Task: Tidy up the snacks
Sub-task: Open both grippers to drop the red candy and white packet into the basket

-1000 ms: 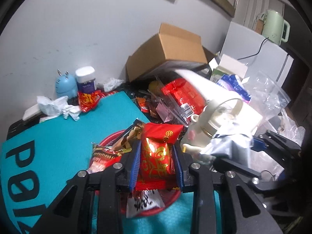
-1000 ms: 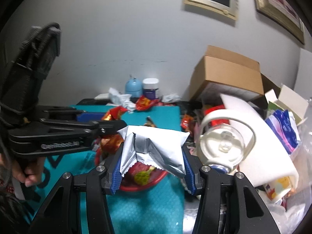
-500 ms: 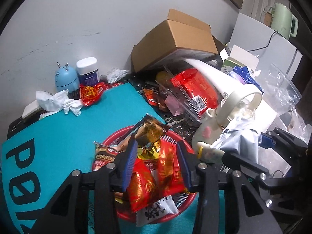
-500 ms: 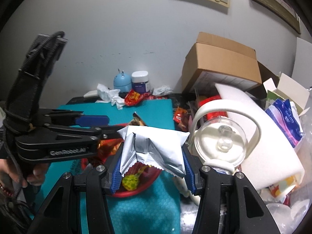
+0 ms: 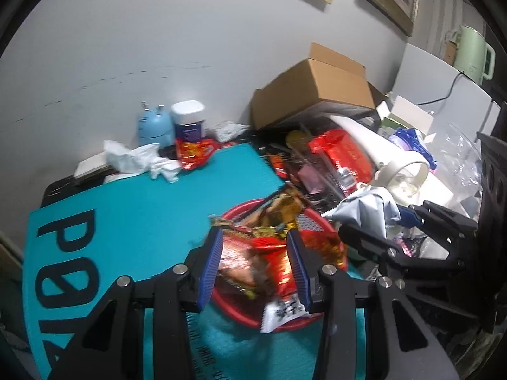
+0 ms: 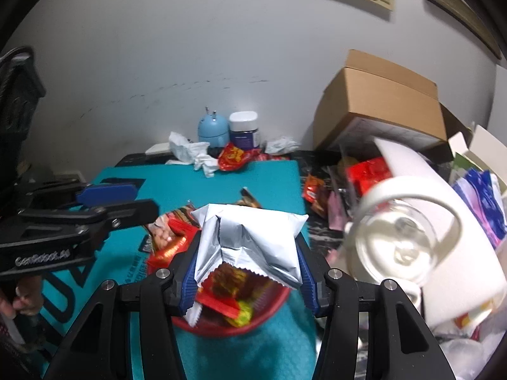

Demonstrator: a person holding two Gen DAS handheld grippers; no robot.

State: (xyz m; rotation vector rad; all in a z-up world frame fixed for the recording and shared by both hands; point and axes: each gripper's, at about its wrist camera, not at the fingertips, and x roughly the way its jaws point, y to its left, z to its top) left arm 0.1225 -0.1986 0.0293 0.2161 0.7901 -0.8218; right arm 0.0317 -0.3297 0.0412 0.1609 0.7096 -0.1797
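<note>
A round red basket [image 5: 312, 221] full of snack packets sits on the teal mat [image 5: 142, 209]; it also shows in the right wrist view [image 6: 221, 326]. My left gripper [image 5: 256, 262] is open and empty just above the basket's packets. My right gripper [image 6: 247, 259] is shut on a silver foil snack bag [image 6: 250, 237] and holds it over the basket's near right side. That bag shows in the left wrist view [image 5: 367, 209] to the right of the basket. A red snack packet [image 6: 233, 158] lies at the mat's far edge.
A cardboard box [image 5: 313, 85], a white kettle-like jug [image 6: 399, 243], red packs [image 5: 342, 152] and plastic bags crowd the right side. A blue toy [image 5: 153, 126], a white-lidded jar [image 5: 188, 120] and crumpled tissue [image 5: 139, 158] stand by the far wall.
My left gripper opened and let the red packet drop into the basket, then drew back a little. My right gripper moved left over the basket with the silver bag.
</note>
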